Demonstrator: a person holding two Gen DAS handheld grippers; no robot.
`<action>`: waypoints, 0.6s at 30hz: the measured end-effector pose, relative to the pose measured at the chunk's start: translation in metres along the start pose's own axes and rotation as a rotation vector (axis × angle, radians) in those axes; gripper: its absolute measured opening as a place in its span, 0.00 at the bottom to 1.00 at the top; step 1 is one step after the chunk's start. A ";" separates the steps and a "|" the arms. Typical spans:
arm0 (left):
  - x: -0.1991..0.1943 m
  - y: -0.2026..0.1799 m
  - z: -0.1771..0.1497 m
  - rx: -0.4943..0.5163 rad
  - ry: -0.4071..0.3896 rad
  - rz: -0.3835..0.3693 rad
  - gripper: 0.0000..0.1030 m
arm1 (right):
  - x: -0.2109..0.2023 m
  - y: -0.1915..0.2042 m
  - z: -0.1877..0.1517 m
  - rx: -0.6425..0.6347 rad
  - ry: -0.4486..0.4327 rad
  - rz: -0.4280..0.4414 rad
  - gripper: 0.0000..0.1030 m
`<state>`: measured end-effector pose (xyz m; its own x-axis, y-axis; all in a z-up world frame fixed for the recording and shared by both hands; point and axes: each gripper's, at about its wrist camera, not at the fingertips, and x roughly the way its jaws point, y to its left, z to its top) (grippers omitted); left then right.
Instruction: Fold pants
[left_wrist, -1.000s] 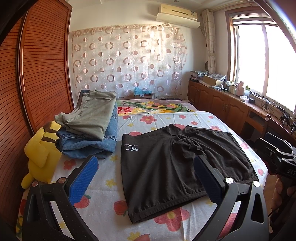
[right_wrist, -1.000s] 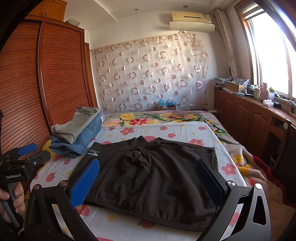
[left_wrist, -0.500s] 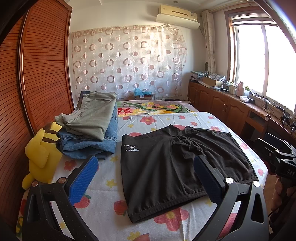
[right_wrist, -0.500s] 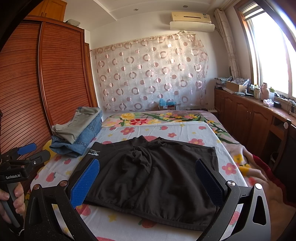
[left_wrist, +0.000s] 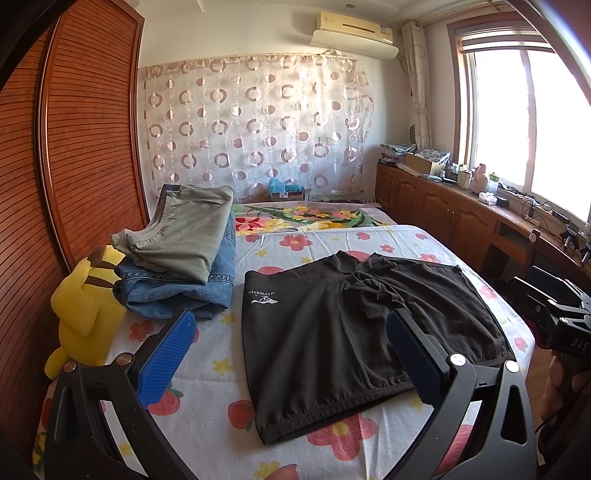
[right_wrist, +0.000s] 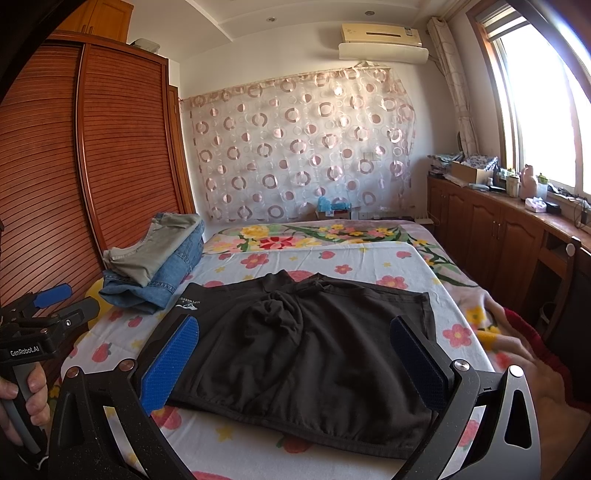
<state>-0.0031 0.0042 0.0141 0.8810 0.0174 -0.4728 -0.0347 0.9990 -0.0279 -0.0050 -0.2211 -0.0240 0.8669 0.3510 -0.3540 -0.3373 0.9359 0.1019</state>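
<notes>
Black shorts (left_wrist: 332, 332) (right_wrist: 306, 343) with a small white logo lie spread flat on the flowered bed sheet (left_wrist: 207, 387) (right_wrist: 332, 258), bunched into a wrinkle at the crotch. My left gripper (left_wrist: 291, 350) hovers open above the near left part of the bed, its blue pads apart and empty. Over the near hem of the shorts my right gripper (right_wrist: 295, 354) is open too, holding nothing. The left gripper (right_wrist: 44, 317) also shows at the left edge of the right wrist view, held by a hand. The right gripper's black body (left_wrist: 554, 317) shows at the right edge of the left wrist view.
A stack of folded clothes, grey-green on top of blue denim (left_wrist: 184, 258) (right_wrist: 159, 258), sits at the bed's left. A yellow plush toy (left_wrist: 85, 306) lies beside it against the wooden wardrobe (left_wrist: 74, 147). Wooden cabinets (right_wrist: 498, 236) run along the right under the window.
</notes>
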 end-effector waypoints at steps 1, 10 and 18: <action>0.000 -0.001 -0.001 0.000 0.000 0.001 1.00 | 0.000 0.000 0.000 0.000 0.000 0.000 1.00; -0.001 -0.001 0.001 0.002 -0.001 0.001 1.00 | -0.001 0.001 0.000 0.000 -0.002 0.000 1.00; 0.001 -0.002 0.001 0.004 0.012 0.003 1.00 | -0.001 0.000 0.000 -0.001 0.000 0.002 1.00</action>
<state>-0.0015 0.0023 0.0142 0.8751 0.0198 -0.4835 -0.0352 0.9991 -0.0228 -0.0054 -0.2215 -0.0240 0.8660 0.3533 -0.3538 -0.3399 0.9350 0.1016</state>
